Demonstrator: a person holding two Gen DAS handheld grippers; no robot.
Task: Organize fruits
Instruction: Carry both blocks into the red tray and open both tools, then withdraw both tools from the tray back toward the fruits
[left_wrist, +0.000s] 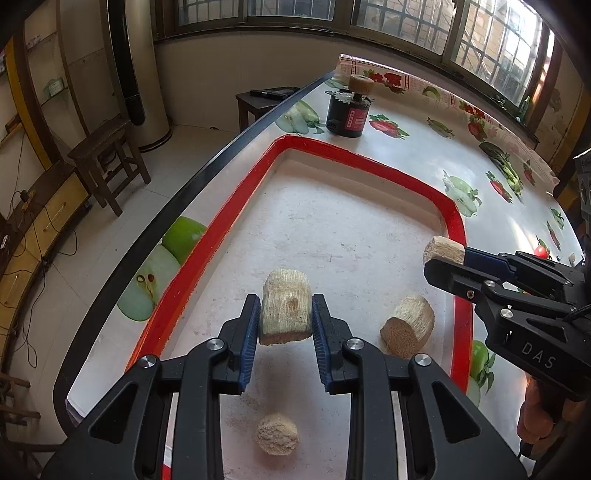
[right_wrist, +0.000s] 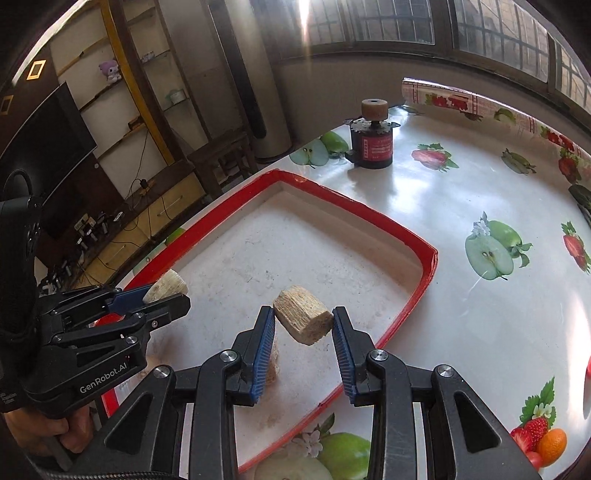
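Note:
My left gripper (left_wrist: 285, 312) is shut on a beige fibrous chunk (left_wrist: 286, 306) and holds it above the red-rimmed white tray (left_wrist: 221, 221). It shows at the left of the right wrist view (right_wrist: 168, 295) with its chunk (right_wrist: 166, 286). My right gripper (right_wrist: 303, 325) is shut on another beige chunk (right_wrist: 303, 319), gripped at its ends above the tray (right_wrist: 417, 295). In the left wrist view the right gripper (left_wrist: 443, 258) comes in from the right with its chunk (left_wrist: 443, 249). Two more chunks lie in the tray: one at right (left_wrist: 408, 326), one near the front (left_wrist: 277, 434).
A black and red motor with a beige wheel on top (left_wrist: 349, 110) stands on the fruit-print tablecloth (left_wrist: 424, 155) beyond the tray; it also shows in the right wrist view (right_wrist: 371, 140). A small red fruit (left_wrist: 541, 252) lies at right. Wooden stools (left_wrist: 107, 158) stand on the floor at left.

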